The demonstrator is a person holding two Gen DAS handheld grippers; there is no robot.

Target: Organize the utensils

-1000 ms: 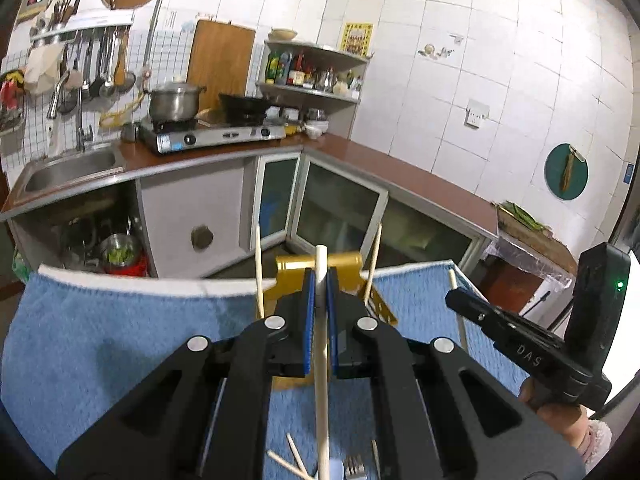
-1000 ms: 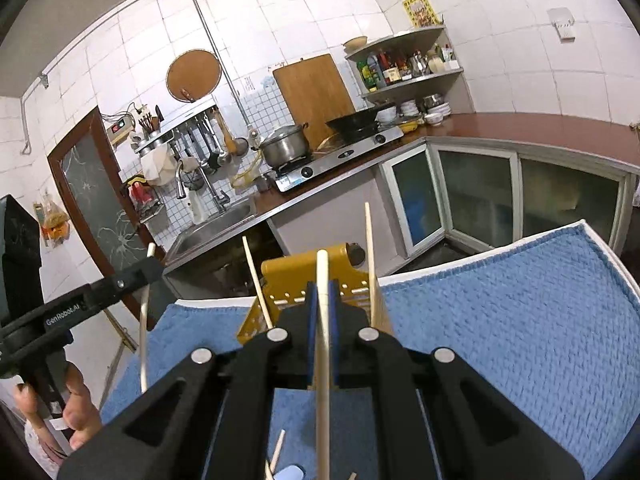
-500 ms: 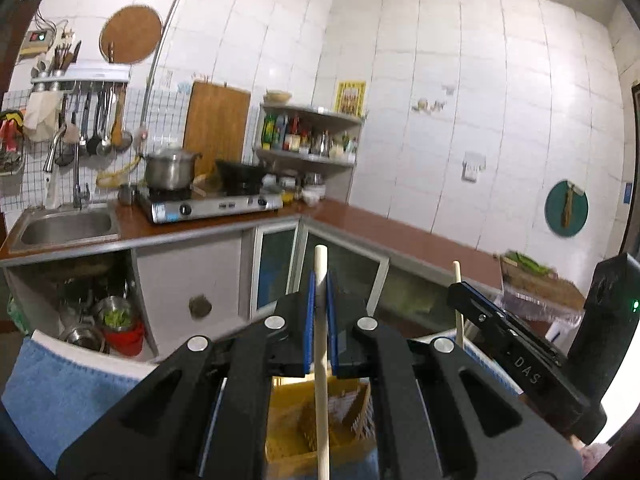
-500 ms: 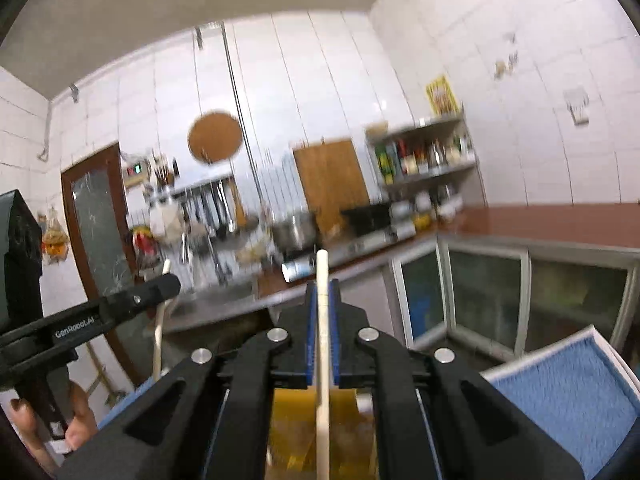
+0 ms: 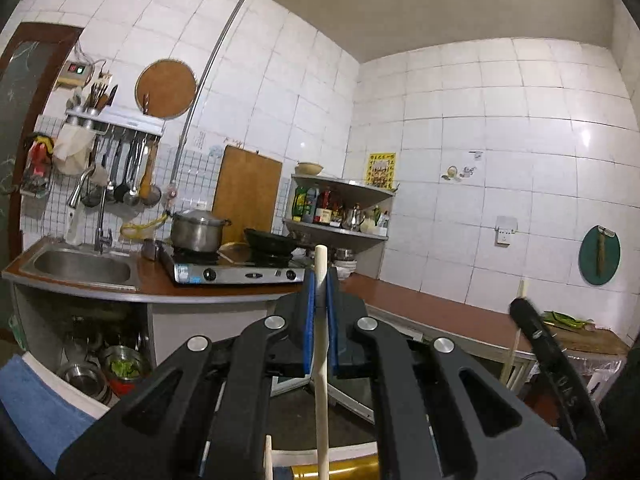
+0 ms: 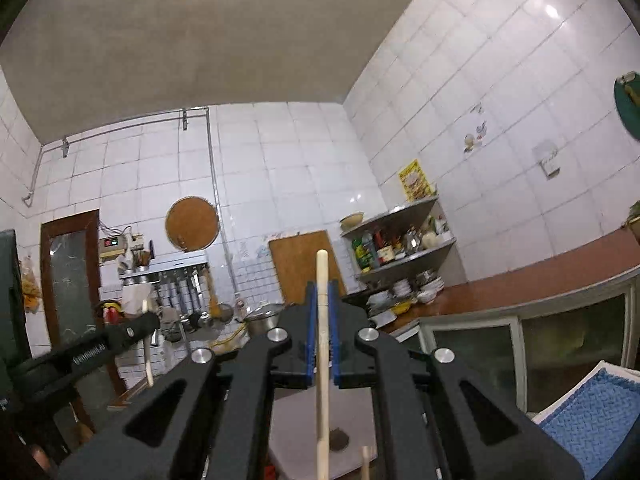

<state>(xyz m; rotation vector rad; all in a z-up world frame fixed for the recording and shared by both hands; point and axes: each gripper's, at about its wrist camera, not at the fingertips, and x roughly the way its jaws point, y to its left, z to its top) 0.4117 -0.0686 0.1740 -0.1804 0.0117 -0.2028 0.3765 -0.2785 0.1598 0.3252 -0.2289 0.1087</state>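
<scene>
My left gripper (image 5: 319,278) is shut on a pale wooden chopstick (image 5: 320,256), held upright, with its tip poking above the blue pads. Below it, at the left wrist view's bottom edge, show the rim of the gold utensil holder (image 5: 340,472) and another stick's tip (image 5: 268,456). My right gripper (image 6: 322,294) is likewise shut on an upright chopstick (image 6: 322,266). Each gripper appears in the other's view: the right one (image 5: 520,308) at the right with its stick (image 5: 522,290), the left one (image 6: 149,320) at the left with its stick (image 6: 147,356).
A blue towel (image 5: 36,404) (image 6: 592,412) covers the table at the views' lower corners. Beyond lie a kitchen counter (image 5: 432,304), a sink (image 5: 80,266), a stove with a pot (image 5: 198,230), and a corner shelf (image 5: 340,208) of bottles.
Both grippers have tilted upward and risen with their chopsticks still held. The towel and gold holder have slid down to the bottom edges, and wall and ceiling fill the views.
</scene>
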